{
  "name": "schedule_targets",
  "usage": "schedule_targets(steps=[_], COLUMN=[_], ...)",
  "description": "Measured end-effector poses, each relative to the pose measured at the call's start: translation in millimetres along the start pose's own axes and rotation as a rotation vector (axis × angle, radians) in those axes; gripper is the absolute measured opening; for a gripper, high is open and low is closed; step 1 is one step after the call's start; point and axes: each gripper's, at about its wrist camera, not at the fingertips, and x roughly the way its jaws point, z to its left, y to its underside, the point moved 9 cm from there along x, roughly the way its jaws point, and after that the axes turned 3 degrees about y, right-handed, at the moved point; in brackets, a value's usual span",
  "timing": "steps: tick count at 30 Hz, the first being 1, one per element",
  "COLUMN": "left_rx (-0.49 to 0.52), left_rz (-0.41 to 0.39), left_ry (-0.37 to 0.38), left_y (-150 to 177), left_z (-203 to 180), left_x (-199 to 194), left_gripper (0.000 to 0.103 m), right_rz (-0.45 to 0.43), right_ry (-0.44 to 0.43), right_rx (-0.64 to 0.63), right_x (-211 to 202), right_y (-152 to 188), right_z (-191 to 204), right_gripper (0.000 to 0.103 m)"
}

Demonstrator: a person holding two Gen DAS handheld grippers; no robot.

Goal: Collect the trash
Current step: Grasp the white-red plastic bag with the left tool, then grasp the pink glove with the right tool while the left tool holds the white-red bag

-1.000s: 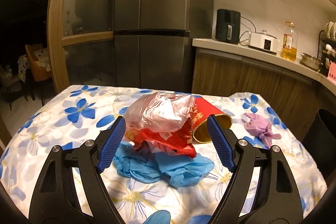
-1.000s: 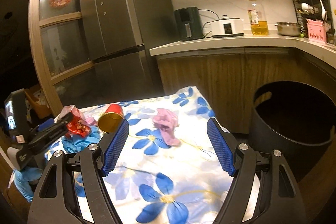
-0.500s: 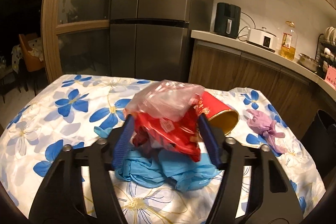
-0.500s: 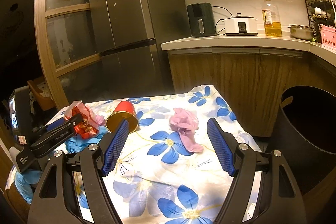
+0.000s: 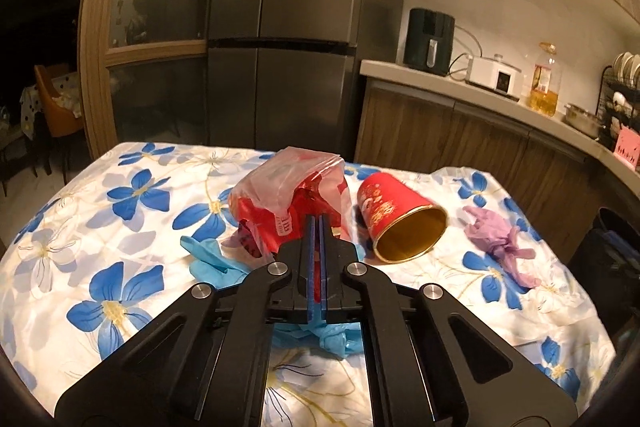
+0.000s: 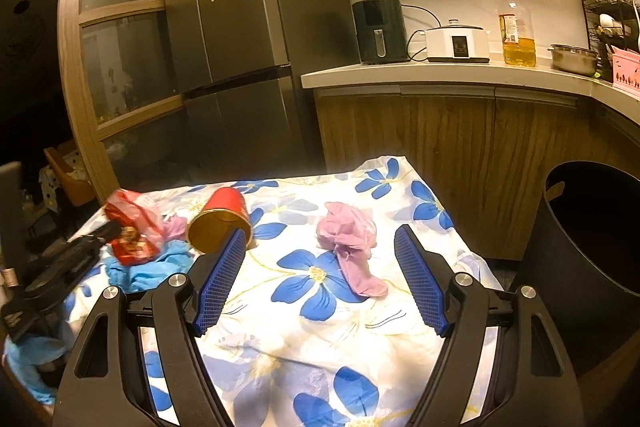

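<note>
Table (image 6: 400, 347): frame centre.
Wrapper (image 6: 132, 231): left, on glove (image 6: 148, 271).
Cup (image 6: 222, 223): on its side, right of wrapper.
Crumpled glove (image 6: 352, 243): centre.
Bin (image 6: 580, 239): right, beside table.

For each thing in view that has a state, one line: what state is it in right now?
left gripper: just closed, shut on red wrapper
red wrapper: crumpled, pinched, in clear plastic
red cup: on its side, mouth open, empty
purple glove: crumpled, loose on tablecloth
blue gloves: crumpled under wrapper
right gripper: open, empty
black bin: open
</note>
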Motion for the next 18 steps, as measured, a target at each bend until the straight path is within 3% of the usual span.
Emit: schedule_targets(steps=[10,15,18], left_rx=[-0.061,-0.05,-0.041], left_rz=[-0.098,-0.11,-0.106], left_ry=[0.064,0.079,0.082], left_y=[-21.3,-18.7,-16.3], left_z=[0.2,-4.4,-5.8], left_x=[-45.6,-55.5,-55.7], left_gripper=[0.001,0.001,0.001], right_rz=[-0.001,0.0,0.043], right_ry=[0.056,0.09,0.098], right_rx=[-0.035,-0.042,-0.03], right_x=[33.4,56.8,74.3], right_y=[-0.8,-0.6,3.8], right_z=[-2.8,-5.9,-8.8], right_gripper=[0.071,0.066,0.062])
